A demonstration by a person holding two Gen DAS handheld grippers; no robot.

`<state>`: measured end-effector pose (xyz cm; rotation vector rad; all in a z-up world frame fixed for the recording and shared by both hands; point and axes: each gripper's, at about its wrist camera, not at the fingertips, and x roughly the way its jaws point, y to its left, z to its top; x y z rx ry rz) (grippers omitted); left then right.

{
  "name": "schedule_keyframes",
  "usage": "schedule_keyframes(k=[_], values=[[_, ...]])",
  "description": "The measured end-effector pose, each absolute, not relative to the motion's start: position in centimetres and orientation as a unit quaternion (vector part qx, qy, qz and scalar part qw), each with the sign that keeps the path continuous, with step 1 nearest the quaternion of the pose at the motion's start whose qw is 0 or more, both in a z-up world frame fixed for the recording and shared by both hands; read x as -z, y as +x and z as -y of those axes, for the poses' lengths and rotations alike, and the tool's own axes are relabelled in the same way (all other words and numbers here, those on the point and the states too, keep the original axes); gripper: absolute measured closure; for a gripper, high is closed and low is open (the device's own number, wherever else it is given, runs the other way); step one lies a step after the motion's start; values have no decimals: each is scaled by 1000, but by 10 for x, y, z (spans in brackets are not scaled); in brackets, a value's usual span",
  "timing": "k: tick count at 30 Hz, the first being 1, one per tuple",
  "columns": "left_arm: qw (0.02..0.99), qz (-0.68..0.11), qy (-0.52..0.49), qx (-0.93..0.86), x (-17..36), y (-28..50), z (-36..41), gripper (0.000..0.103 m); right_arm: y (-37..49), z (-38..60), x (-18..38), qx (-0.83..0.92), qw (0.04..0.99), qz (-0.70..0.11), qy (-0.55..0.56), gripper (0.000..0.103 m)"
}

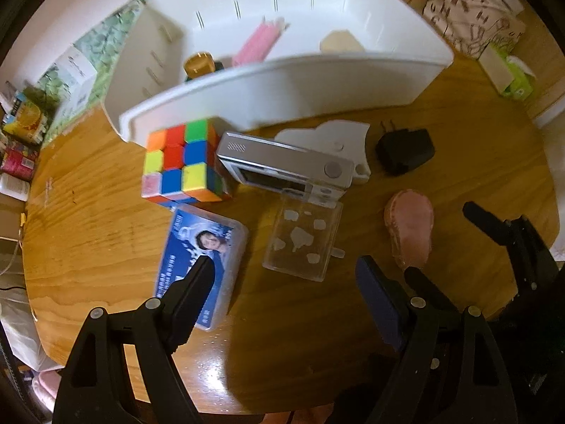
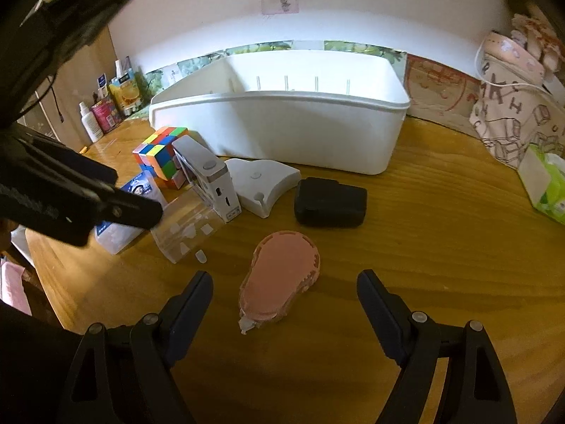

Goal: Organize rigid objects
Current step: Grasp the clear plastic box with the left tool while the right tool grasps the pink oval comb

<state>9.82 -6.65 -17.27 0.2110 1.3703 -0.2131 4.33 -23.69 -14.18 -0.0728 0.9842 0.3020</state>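
Note:
A white bin (image 1: 282, 84) (image 2: 282, 130) stands at the back of the wooden table and holds a pink item (image 1: 257, 42), a gold-capped item (image 1: 199, 63) and a beige piece (image 1: 340, 42). In front lie a colour cube (image 1: 180, 162) (image 2: 160, 152), a silver camera (image 1: 286, 166) (image 2: 208, 180), a blue card box (image 1: 201, 265), a clear plastic case (image 1: 303, 240) (image 2: 187, 233), a white holder (image 2: 265, 183), a black charger (image 1: 406, 152) (image 2: 330, 203) and a pink shoe-shaped piece (image 1: 411, 228) (image 2: 282, 279). My left gripper (image 1: 286, 282) is open above the card box and clear case. My right gripper (image 2: 286, 289) is open around the pink piece.
Bottles and packets (image 2: 106, 109) stand at the table's left back. A printed fabric bag (image 2: 512, 116) and a green tissue pack (image 2: 545, 183) sit at the right. The table's front edge (image 1: 42, 318) is near on the left.

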Motion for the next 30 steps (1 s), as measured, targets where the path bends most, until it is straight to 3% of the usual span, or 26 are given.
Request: schedule_keyframes(k=[15, 24, 30], values=[[734, -663, 124, 82, 198, 122, 84, 19, 70, 239, 151, -181, 857, -479, -58, 19], [735, -659, 131, 92, 194, 128, 94, 19, 78, 234, 156, -201, 848, -486, -64, 31], [724, -670, 123, 106, 197, 130, 102, 25, 80, 232, 158, -206, 844, -491, -65, 36]])
